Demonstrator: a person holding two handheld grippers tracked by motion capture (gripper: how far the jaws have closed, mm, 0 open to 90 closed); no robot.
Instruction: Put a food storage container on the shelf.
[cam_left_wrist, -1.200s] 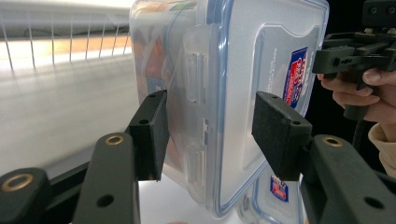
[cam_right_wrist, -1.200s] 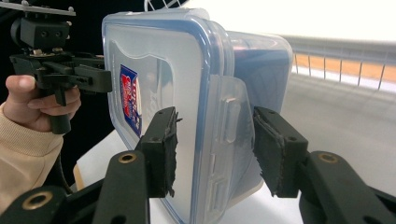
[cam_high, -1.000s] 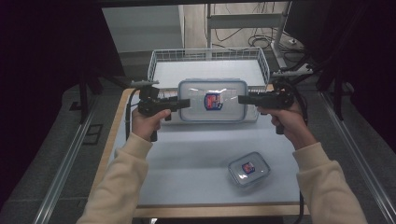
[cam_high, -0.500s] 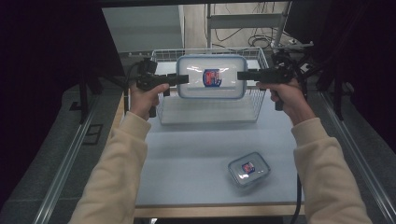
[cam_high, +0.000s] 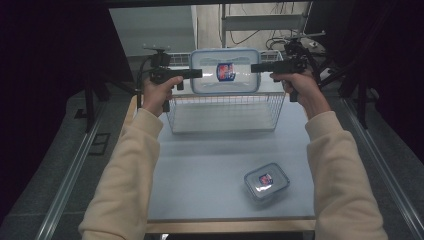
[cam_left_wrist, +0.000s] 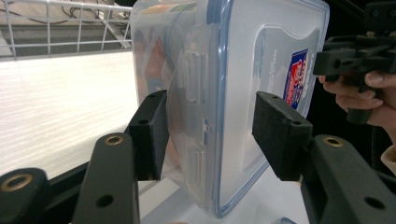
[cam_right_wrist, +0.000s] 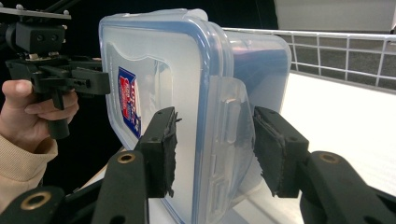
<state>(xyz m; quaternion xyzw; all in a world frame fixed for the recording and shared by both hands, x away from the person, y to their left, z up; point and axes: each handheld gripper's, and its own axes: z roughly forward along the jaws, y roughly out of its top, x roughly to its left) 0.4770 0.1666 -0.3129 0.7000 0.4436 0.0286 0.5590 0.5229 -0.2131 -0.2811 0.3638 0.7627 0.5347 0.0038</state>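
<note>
Large lidded container (cam_high: 225, 71) hangs above the wire basket (cam_high: 226, 111), clamped at its two ends by the left hand-held gripper (cam_high: 198, 73) and right hand-held gripper (cam_high: 254, 67). Uneven lowering could tilt the smooth plastic and let it slip out.

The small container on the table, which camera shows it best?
The high view: the small container lies whole on the table, near its front right corner, lid and label up. The left gripper view catches just a sliver at its bottom edge; the right gripper view gives nothing clear of it.
</note>
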